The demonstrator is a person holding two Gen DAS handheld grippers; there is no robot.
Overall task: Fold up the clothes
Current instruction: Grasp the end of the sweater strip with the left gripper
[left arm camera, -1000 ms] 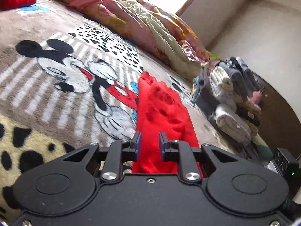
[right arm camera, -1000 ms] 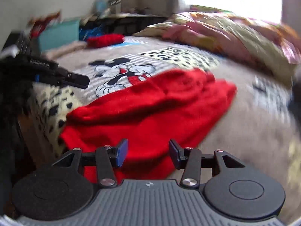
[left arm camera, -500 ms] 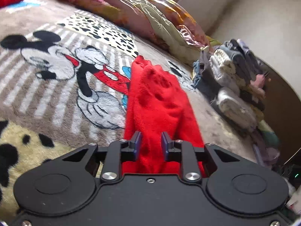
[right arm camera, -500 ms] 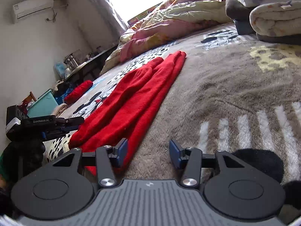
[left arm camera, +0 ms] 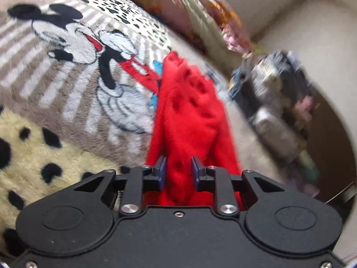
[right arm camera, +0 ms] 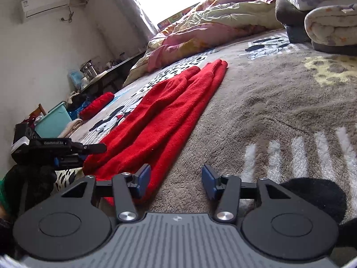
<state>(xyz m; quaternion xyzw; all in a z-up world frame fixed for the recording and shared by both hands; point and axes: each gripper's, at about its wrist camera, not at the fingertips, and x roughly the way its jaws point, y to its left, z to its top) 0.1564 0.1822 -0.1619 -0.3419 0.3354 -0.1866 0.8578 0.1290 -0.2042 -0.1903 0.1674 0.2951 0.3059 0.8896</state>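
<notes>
Red garment [right arm camera: 165, 114] stretched along bed blanket [right arm camera: 279, 102], near end pinched in closing left tongs [left arm camera: 177, 174]; right tongs [right arm camera: 176, 182] opening, half-wide over blanket, lower centre of frame.

A small white inscription, too blurred to read with certainty, runs along the black body of the left gripper [right arm camera: 67, 154] at left of the right-wrist frame; no other text is legible.

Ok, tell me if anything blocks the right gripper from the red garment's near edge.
Nothing visible does. The right gripper, jaws opening, hangs over bare blanket, with the red garment right beside its left finger.
</notes>
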